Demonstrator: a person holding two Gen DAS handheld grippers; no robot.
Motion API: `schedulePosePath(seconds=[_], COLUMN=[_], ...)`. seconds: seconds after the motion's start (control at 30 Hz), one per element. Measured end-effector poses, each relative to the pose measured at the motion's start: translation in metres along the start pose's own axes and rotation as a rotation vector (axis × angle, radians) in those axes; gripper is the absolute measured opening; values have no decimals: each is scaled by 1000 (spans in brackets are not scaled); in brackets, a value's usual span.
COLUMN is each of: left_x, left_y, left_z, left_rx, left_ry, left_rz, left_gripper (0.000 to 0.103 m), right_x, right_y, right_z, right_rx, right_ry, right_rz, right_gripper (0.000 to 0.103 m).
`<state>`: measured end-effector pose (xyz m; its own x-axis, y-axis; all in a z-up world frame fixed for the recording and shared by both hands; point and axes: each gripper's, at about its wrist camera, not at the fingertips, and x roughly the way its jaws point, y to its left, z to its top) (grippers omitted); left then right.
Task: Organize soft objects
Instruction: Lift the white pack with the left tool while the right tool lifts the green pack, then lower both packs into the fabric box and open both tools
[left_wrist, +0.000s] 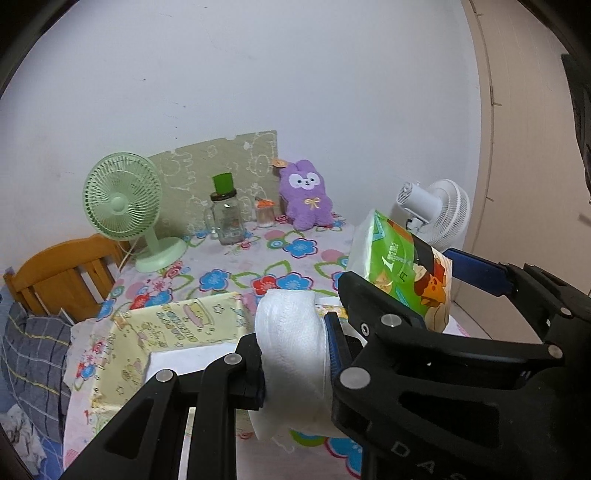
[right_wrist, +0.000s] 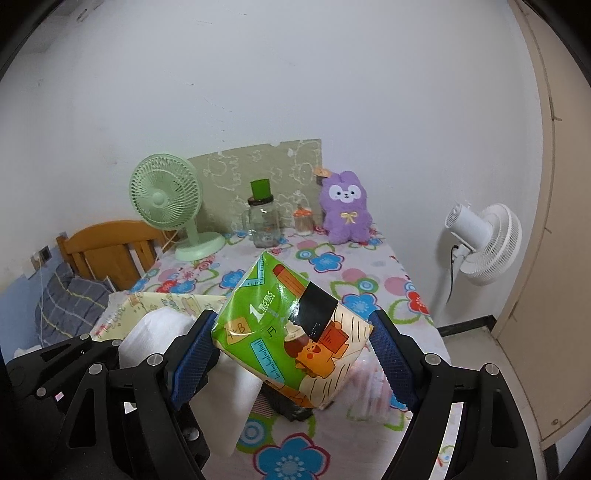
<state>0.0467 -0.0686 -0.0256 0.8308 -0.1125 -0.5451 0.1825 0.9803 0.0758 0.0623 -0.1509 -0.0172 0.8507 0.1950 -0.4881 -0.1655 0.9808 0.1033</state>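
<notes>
Between the blue pads of the left gripper (left_wrist: 295, 354), a white rolled towel (left_wrist: 291, 343) sits pinched, jaws drawn nearly closed upon it, roll protruding above and below. The right gripper (right_wrist: 291, 350) has its jaws spread wide, clamped on the green tissue pack (right_wrist: 291, 325), which spans pad to pad, tilted. Both loads are clear of the floral tablecloth (right_wrist: 332, 266). Left of the jaws: yellow box (left_wrist: 166, 332).

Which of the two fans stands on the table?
The green fan stands on the flowered table, at its far left corner next to the glass jar. The white fan is off the table, on its own pole beside the right edge.
</notes>
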Motion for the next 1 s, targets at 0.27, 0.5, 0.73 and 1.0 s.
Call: schedulePosePath(seconds=[0.27, 0.5, 0.73, 1.0], left_x=[0, 4, 11, 26], left_y=[27, 53, 80, 113], left_z=[3, 5, 6, -1], left_rx=[-25, -52, -78, -111], left_ry=[-14, -21, -20, 6], left_rz=[30, 64, 96, 137], left_gripper=[25, 25, 25, 25], right_x=[8, 22, 40, 65], right_y=[24, 47, 70, 97], right_z=[8, 15, 22, 22], right_rx=[-17, -26, -38, -62], right_ry=[1, 5, 17, 44], right_rz=[30, 69, 101, 140], right_gripper=[84, 84, 84, 84])
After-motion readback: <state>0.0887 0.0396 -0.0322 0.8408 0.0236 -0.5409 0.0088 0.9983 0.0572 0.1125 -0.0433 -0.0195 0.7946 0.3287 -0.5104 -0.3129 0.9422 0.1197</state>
